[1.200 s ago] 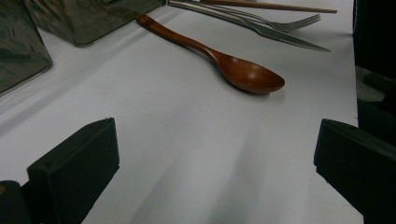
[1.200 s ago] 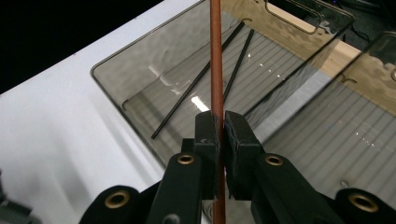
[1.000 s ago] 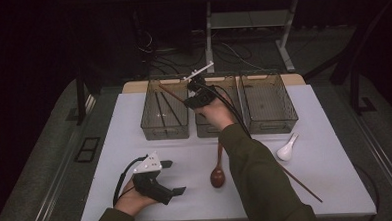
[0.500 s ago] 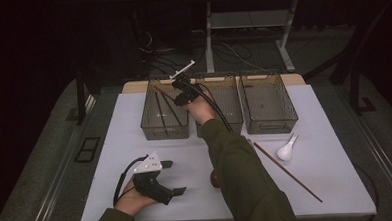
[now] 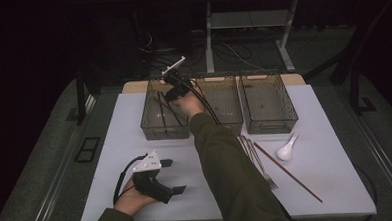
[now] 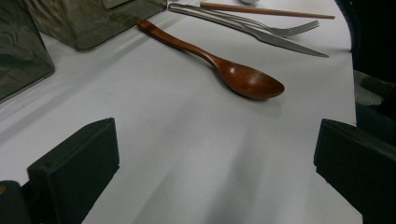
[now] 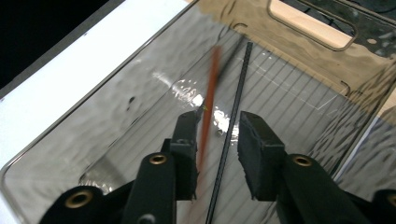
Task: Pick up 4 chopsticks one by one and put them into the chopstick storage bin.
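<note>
Right gripper [image 7: 215,135] over left bin [image 5: 149,123], jaws just opening, brown chopstick [image 7: 208,112] loose between them beside black chopstick [image 7: 233,121], left gripper [image 6: 210,154] wide open, empty.

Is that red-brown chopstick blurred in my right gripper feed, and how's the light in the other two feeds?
Right gripper view: the red-brown chopstick is smeared by motion between the right gripper jaws, which have just been opening; glare ripples on the clear bin. High view: the surroundings are dark, the white table evenly lit. Left gripper view: sharp, soft shadows under the wooden spoon.
</note>
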The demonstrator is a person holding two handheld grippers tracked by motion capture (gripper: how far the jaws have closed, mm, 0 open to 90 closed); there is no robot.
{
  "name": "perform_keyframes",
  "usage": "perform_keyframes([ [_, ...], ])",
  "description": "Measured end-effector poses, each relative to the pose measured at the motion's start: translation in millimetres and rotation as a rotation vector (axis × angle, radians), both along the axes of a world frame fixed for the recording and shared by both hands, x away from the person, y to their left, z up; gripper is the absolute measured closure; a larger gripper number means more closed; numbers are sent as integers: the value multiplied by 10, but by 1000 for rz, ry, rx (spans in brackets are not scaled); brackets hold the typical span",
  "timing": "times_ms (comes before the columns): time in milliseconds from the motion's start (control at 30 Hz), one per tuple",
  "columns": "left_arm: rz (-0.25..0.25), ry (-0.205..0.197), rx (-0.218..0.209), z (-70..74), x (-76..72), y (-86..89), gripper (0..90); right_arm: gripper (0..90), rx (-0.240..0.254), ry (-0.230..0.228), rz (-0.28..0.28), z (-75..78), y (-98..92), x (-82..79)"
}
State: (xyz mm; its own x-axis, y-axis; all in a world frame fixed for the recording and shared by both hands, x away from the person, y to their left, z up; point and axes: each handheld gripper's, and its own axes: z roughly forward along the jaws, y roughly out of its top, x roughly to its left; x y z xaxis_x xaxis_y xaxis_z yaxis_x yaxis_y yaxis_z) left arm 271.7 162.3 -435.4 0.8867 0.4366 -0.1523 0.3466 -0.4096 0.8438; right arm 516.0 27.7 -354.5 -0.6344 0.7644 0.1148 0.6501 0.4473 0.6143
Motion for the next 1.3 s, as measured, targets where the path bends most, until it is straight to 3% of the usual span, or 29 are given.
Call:
perform_keyframes([
  [333,-2,-2,5,1,-4,-7,0,510,41,-23,50,93,-168,-182],
  [833,4,3,10,-1,-18,-5,0,432,103,-63,180,150,-668,-626],
  [1067,5,6,11,-19,-17,-10,0,402,145,-81,209,223,-955,-821],
  [1300,7,10,18,-27,-16,-13,0,386,143,-91,230,253,-1240,-997],
])
